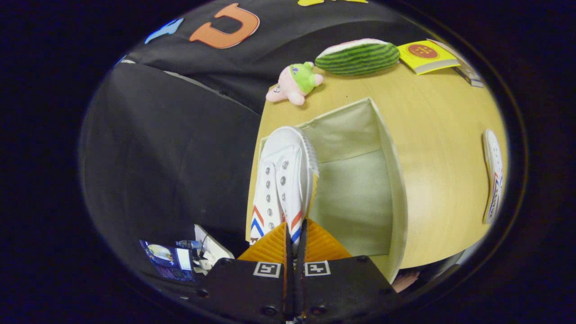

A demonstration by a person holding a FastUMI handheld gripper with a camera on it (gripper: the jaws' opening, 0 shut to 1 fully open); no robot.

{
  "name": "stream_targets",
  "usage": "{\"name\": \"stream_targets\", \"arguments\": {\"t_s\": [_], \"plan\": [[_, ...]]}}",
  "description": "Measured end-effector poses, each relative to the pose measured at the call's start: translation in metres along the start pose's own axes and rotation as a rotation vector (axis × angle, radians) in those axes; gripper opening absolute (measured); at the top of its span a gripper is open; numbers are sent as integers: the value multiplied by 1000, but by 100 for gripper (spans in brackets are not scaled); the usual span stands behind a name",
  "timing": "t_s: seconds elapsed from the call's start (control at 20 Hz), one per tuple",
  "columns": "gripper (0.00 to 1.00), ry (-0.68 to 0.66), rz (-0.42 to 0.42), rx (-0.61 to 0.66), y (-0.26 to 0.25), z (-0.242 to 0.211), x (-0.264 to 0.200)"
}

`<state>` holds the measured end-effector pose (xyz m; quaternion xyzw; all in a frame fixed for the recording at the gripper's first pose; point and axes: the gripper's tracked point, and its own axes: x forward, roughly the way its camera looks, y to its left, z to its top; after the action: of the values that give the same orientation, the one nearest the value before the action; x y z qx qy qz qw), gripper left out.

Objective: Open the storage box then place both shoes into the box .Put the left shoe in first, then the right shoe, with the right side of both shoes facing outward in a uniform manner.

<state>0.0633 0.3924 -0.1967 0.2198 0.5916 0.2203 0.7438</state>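
My gripper [294, 234] is shut on a white canvas shoe [283, 180] with red and blue chevrons, its orange fingers [270, 247] pinching the shoe's heel edge. The shoe hangs toe-forward over the left part of the open beige fabric storage box [396, 189], which stands on the wooden table. I see the box's pale inside, with nothing lying in the part that shows. The second white shoe [493, 175] lies on its side on the table, far to the right of the box.
Beyond the box on the wooden table [436, 121] lie a pink-and-green plush toy [294, 83], a watermelon-shaped cushion [357, 56] and a yellow booklet [423, 55]. Left of the table the black cloth drops away. Some small items [180, 256] sit low at the left.
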Motion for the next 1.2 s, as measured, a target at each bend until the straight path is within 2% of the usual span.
{"name": "stream_targets", "arguments": {"t_s": [0.15, 0.4, 0.5, 0.6, 0.65, 0.85, 1.2], "plan": [[6, 7, -39, 3, -3, 3, 18], [9, 47, -8, 11, 3, 3, 37], [21, 50, 23, 5, 7, 5, 37], [40, 33, 34, -22, 8, 9, 36], [61, 22, 27, -38, 8, 10, 35], [84, -18, -2, -111, 4, 10, 20], [85, -83, -69, -220, -2, 10, -46]]}}
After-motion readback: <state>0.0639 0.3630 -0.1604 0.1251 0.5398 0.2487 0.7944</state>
